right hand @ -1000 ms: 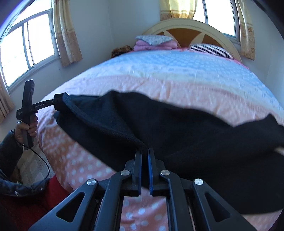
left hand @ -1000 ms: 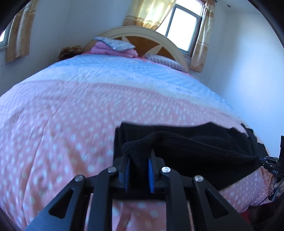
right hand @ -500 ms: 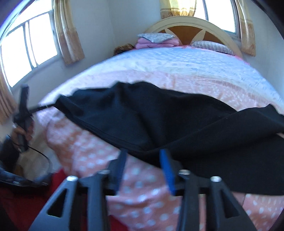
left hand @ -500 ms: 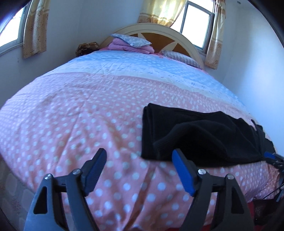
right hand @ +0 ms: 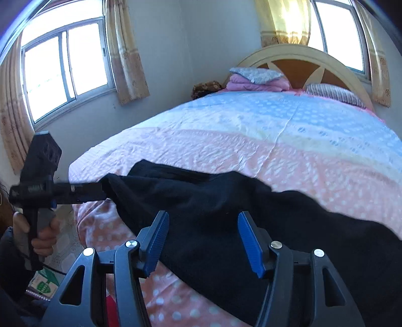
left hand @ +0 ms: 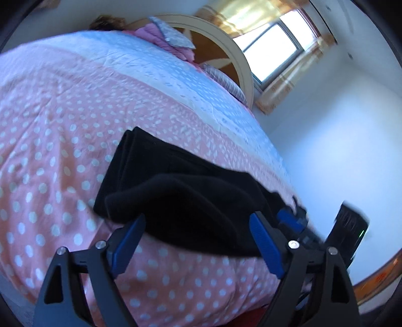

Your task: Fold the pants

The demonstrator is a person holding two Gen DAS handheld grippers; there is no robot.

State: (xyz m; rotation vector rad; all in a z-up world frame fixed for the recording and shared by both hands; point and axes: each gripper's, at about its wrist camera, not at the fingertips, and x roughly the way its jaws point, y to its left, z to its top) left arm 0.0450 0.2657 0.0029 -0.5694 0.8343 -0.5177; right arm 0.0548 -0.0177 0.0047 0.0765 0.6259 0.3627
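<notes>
The left tongs [left hand: 197, 235] sit at the bottom of the left view. Their blue pads [left hand: 128, 242] are far apart and the jaws are opening. The near edge of the black pants [left hand: 181, 201] shows between them, but the pads do not press on it.

The right tongs [right hand: 202, 239] sit at the bottom of the right view. Their jaws are opening too, with the black cloth lying between the pads, let go.

The pants lie in a loose fold across the near end of the bed [right hand: 289, 140], on the pink part with white dots. In the right view, at the left edge, a hand [right hand: 40, 234] holds the handle of the other tongs, whose tip is at the end of the pants.

Farther back the cover turns pale blue. At the far end are a striped pillow [right hand: 334, 94], a pile of pink bedding [right hand: 258, 81], a round headboard [right hand: 304, 54] and windows [right hand: 65, 65] with yellow curtains [right hand: 282, 20].
</notes>
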